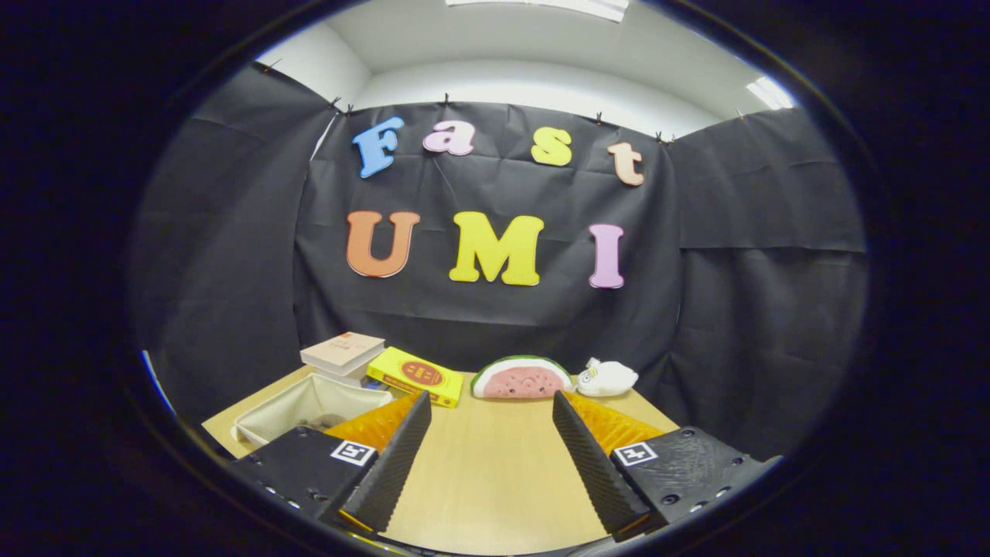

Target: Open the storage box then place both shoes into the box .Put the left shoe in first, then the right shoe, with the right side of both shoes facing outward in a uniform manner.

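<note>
My gripper (491,410) is open, its two black ribbed fingers (390,456) spread wide over the bare wooden table (495,464) with nothing between them. A pale fabric storage box (309,402) sits on the table beyond the left finger, its top open toward me; something dark lies inside it, too hidden to identify. The left finger covers the box's near right corner.
Behind the box a beige book (343,352) lies on a stack, with a yellow box (415,376) to its right. A watermelon-slice plush (520,378) and a small white plush (607,377) rest at the table's far edge against the black cloth wall.
</note>
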